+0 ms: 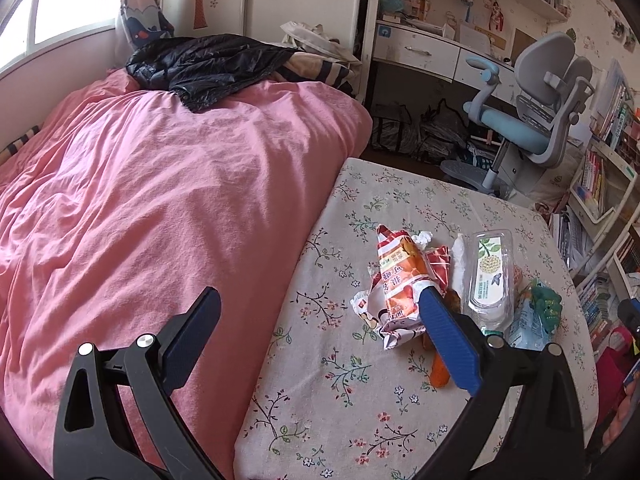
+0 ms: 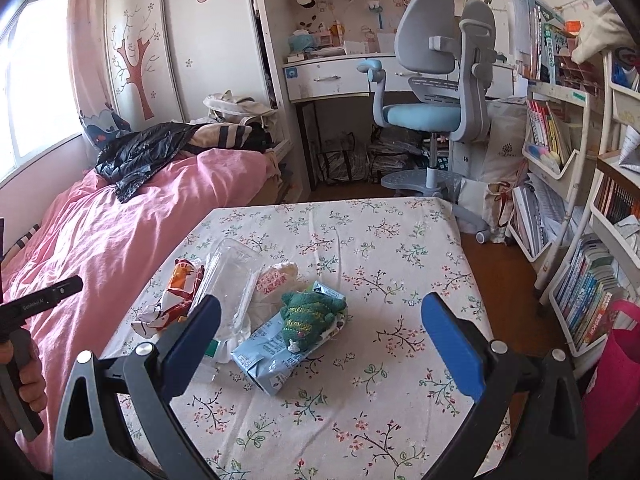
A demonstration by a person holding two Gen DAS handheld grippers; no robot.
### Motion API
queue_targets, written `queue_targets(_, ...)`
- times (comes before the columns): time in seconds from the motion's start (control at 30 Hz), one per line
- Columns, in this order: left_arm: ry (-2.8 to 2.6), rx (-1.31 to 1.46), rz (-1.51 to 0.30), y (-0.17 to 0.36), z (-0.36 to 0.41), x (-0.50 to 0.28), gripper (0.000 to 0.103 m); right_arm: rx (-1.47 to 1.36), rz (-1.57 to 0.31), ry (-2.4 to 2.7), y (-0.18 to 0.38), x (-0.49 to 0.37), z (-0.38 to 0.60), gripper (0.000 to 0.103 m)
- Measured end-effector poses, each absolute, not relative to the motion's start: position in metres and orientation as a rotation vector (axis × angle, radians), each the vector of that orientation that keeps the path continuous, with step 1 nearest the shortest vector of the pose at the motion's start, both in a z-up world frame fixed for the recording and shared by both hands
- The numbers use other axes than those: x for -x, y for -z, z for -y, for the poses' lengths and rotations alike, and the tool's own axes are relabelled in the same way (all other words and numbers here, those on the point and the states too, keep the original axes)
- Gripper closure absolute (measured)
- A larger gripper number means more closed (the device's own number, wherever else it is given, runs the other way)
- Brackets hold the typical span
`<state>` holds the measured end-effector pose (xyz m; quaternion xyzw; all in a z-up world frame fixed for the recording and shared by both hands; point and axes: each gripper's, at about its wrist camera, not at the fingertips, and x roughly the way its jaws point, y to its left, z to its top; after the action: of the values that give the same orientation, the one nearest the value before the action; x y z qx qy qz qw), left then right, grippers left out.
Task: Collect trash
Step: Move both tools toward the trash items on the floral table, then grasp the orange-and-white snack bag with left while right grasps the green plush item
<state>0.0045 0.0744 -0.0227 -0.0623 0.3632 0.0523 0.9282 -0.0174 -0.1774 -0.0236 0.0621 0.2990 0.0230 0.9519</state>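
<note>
Trash lies in a loose heap on the floral mattress (image 2: pixel 384 400): a crumpled red-orange snack wrapper (image 1: pixel 396 280) (image 2: pixel 176 296), a clear plastic box (image 1: pixel 490 280) (image 2: pixel 230 280), a light blue carton (image 2: pixel 272 356) (image 1: pixel 528 326), a white-pink packet (image 2: pixel 274 280) and an orange stick (image 1: pixel 440 372). A green knitted toy (image 2: pixel 310 316) (image 1: pixel 544 304) rests on the carton. My left gripper (image 1: pixel 320 312) is open, above the wrapper's near-left side. My right gripper (image 2: pixel 320 316) is open, hovering in front of the heap, with the toy and carton showing between its fingers.
A pink duvet (image 1: pixel 140 200) covers the bed to the left, with a black jacket (image 1: pixel 208 64) at its far end. A grey-blue desk chair (image 2: pixel 432 92) and desk stand beyond. Bookshelves (image 2: pixel 580 240) and a pink bag (image 2: pixel 616 364) line the right side. A hand (image 2: pixel 28 376) holds the other gripper.
</note>
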Motion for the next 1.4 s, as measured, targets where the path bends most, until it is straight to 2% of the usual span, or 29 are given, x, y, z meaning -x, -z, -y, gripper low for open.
queue_targets(0.27,-0.034,-0.092,-0.756,0.044,-0.015,-0.023,0.007,-0.148,-0.670,-0.070,0.036,0.010,0.177,0.006)
queue_targets(0.43,-0.016,-0.181,-0.830,0.072,-0.001,-0.042,0.008,-0.151,-0.710,-0.079,0.043,0.005,0.179,0.006)
queue_targets(0.63,0.026,-0.268,-0.829,0.084,0.010,-0.054,0.014,-0.202,-0.784,-0.096,0.057,-0.009,0.184,0.006)
queue_targets(0.7,0.049,-0.304,-0.823,0.088,0.017,-0.057,0.019,-0.228,-0.811,-0.104,0.064,-0.014,0.185,0.006)
queue_targets(0.8,0.090,-0.312,-0.844,0.094,0.023,-0.064,0.042,-0.279,-0.853,-0.113,0.075,-0.023,0.186,0.006)
queue_targets(0.83,0.107,-0.299,-0.855,0.096,0.023,-0.066,0.057,-0.301,-0.863,-0.115,0.078,-0.025,0.187,0.006)
queue_targets(0.87,0.117,-0.288,-0.868,0.098,0.022,-0.068,0.068,-0.332,-0.877,-0.115,0.082,-0.029,0.188,0.006)
queue_targets(0.9,0.122,-0.277,-0.870,0.098,0.020,-0.068,0.069,-0.363,-0.893,-0.112,0.086,-0.033,0.190,0.006)
queue_targets(0.93,0.129,-0.261,-0.863,0.096,0.018,-0.068,0.083,-0.389,-0.905,-0.108,0.089,-0.035,0.191,0.006)
queue_targets(1.13,0.124,-0.119,-0.816,0.066,-0.008,-0.072,0.084,-0.306,-0.883,-0.010,0.088,-0.044,0.191,0.007)
queue_targets(1.2,0.131,-0.072,-0.797,0.055,-0.015,-0.072,0.085,-0.257,-0.857,0.003,0.082,-0.045,0.188,0.012)
queue_targets(1.27,0.143,-0.027,-0.787,0.047,-0.021,-0.073,0.085,-0.232,-0.851,-0.007,0.082,-0.047,0.187,0.031)
queue_targets(1.3,0.148,-0.006,-0.781,0.043,-0.024,-0.072,0.085,-0.225,-0.858,-0.015,0.083,-0.048,0.187,0.033)
queue_targets(1.37,0.155,0.026,-0.771,0.038,-0.028,-0.070,0.085,-0.224,-0.874,-0.051,0.086,-0.050,0.185,0.052)
queue_targets(1.4,0.157,0.039,-0.766,0.036,-0.030,-0.069,0.084,-0.223,-0.884,-0.066,0.088,-0.051,0.185,0.055)
